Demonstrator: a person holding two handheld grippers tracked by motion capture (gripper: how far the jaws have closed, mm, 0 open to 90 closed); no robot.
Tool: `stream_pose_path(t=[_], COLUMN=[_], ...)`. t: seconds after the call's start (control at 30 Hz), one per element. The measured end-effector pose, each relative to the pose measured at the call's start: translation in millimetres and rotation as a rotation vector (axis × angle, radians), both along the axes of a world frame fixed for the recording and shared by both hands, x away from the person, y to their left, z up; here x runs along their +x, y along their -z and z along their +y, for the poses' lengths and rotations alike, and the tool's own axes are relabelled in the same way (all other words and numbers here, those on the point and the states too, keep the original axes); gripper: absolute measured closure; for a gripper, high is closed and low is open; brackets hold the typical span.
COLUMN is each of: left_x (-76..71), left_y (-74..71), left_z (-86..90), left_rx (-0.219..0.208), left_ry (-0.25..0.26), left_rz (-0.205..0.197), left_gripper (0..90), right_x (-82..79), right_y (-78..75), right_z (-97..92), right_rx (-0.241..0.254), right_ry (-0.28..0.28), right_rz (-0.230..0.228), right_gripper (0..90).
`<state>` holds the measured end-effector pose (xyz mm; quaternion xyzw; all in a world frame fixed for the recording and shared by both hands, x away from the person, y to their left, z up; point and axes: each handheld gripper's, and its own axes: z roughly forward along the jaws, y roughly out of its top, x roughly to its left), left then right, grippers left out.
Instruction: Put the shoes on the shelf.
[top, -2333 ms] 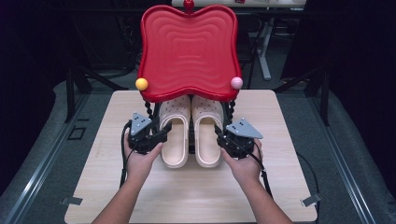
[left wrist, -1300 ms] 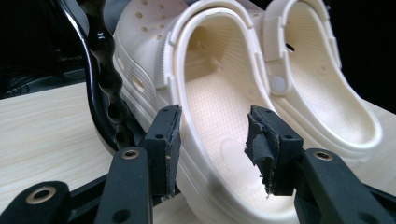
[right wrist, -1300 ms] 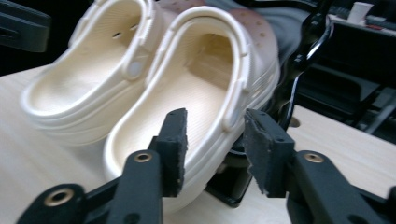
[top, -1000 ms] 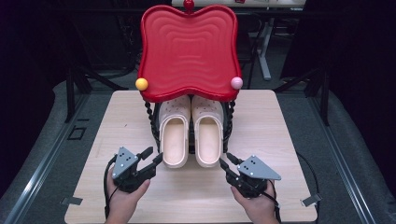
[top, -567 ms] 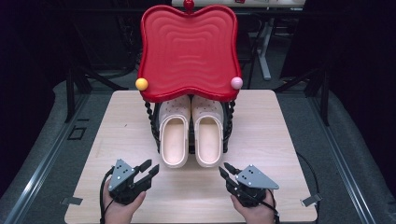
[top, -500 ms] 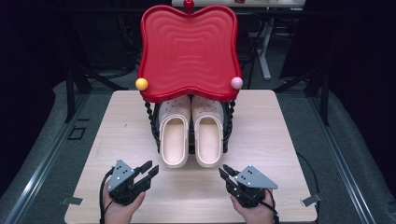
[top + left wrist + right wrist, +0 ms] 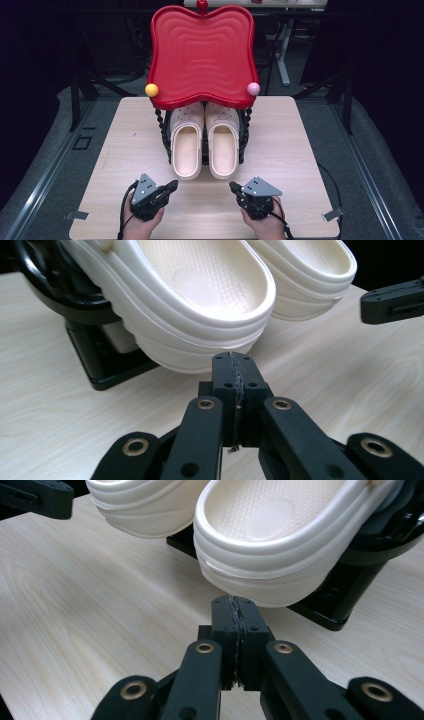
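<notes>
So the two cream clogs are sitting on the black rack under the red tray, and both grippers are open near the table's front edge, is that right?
Not quite: both grippers are shut. The left gripper and the right gripper each show their jaws pressed together in their own gripper views. The rest holds: the cream clogs sit on the black rack under the red tray.

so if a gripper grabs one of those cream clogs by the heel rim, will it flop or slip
The left clog looks like thick moulded foam with a ribbed sole edge, so it is probably light and holds its shape. The matte, dimpled footbed suggests decent grip. Its heel overhangs the black rack, so it may tip when pulled.
</notes>
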<state>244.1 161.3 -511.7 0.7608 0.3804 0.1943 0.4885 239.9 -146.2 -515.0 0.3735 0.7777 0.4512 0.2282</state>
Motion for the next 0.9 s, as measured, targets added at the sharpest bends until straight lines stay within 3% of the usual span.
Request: stream_pose_path(t=[0.23, 0.9], left_x=[4.7, 7.6], left_y=[5.4, 4.7], left_z=[-6.9, -11.4], left_rx=[0.006, 0.005], left_ry=[0.011, -0.007], left_rz=[0.021, 0.013], left_gripper=[89.8, 89.7], right_x=[6.9, 12.4], right_y=[1.2, 2.3], right_z=[5.8, 8.6], right_rx=[0.029, 0.068], right_ry=[-0.013, 0.000], right_rz=[0.020, 0.020], right_gripper=[89.7, 89.5])
